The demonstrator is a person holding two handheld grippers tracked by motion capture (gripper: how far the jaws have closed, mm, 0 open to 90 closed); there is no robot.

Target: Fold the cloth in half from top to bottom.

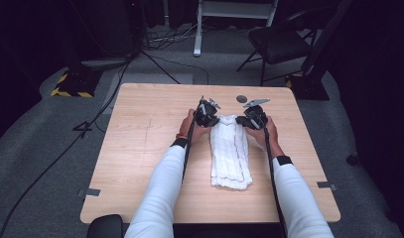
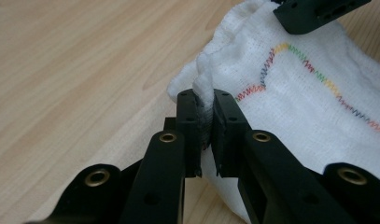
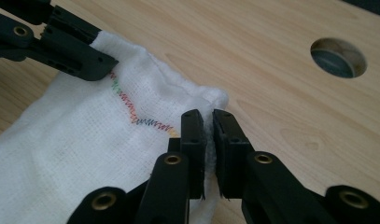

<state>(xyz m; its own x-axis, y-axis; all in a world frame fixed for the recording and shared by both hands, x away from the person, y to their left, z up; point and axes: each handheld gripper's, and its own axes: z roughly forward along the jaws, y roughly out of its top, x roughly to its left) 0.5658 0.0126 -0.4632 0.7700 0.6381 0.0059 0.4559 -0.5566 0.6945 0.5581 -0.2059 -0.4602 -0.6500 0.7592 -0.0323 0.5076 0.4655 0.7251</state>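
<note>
Left tongs (image 2: 205, 122) are clenched on the far left corner of the white cloth (image 1: 231, 151), several bunched layers pinched between the pads, as the left gripper view shows. The cloth lies on the bench (image 1: 140, 148) as a long narrow folded strip, running from the tongs at the far end back toward the person, roughly centre-right of the top. A zigzag multicolour stitch line (image 2: 299, 60) runs along it near the hem. Right tongs (image 3: 209, 140) are clamped on the far right corner, fabric edge squeezed between the pads; the corner sits just short of the round hole (image 3: 338, 57) in the bench. High view has both hands level at the far end, one on each corner, cloth flat on the wood apart from the gripped edge. My read: grasp stage is done, both corners secured. What's left looks like the actual move, probably lifting the far end and bringing it back over the near end for another fold, or shaking it open; can't tell which. Nothing lifted yet.
</note>
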